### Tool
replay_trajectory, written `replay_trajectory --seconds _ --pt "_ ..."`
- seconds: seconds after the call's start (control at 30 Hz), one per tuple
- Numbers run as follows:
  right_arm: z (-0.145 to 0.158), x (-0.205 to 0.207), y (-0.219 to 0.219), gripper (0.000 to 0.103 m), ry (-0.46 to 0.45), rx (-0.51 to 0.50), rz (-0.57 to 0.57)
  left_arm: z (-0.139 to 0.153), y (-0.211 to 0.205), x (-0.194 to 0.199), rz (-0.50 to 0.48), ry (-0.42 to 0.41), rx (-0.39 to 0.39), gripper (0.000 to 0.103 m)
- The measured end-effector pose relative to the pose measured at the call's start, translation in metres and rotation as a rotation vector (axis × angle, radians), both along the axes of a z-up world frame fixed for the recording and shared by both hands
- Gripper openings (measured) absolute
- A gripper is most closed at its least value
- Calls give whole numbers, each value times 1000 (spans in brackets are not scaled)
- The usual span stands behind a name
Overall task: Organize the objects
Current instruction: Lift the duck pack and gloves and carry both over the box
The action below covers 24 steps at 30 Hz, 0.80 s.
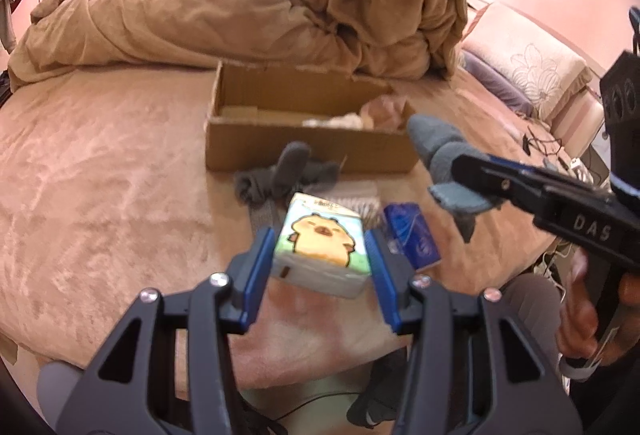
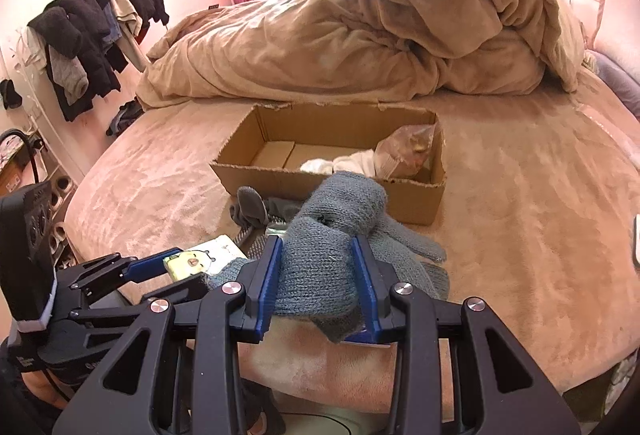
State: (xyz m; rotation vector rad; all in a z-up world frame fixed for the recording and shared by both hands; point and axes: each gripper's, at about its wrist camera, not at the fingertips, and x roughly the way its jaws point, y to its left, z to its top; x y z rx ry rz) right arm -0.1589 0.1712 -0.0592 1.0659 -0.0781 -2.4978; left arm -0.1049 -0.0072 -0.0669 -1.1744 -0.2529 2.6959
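Bed [image 2: 520, 235] scene: cardboard box [image 2: 332, 195] partly filled; left gripper [image 1: 320, 255] clamps tissue pack [image 1: 320, 247], right gripper [image 2: 318, 275] clamps grey glove [image 2: 320, 259]; dark sock [image 1: 280, 175], blue packet [image 1: 412, 235] remain.

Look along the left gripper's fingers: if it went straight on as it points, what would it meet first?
The left gripper, shut on the tissue pack, points towards the dark grey sock; probably that first, then the cardboard box. Depth unclear.

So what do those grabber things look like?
Both grippers are black plastic with shiny silver screws at the joints. The left gripper and right gripper each have two fingers lined with blue ribbed pads. The right one has white letters "DAS" on its side, and each carries a black box with round holes.
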Motion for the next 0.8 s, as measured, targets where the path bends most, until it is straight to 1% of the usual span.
replay_trajectory --seconds 0.27,0.43,0.57,0.8 --pt "26 -3 1 37 43 -8 -6 42 -13 -5 16 66 6 48" --pt "43 -11 0 37 68 -9 -11 65 -22 -17 23 108 12 48" --pt "51 -21 -5 37 83 -4 -4 77 -28 -28 32 131 15 48" --pt "57 -47 -18 37 80 10 25 84 -39 -55 47 149 20 48"
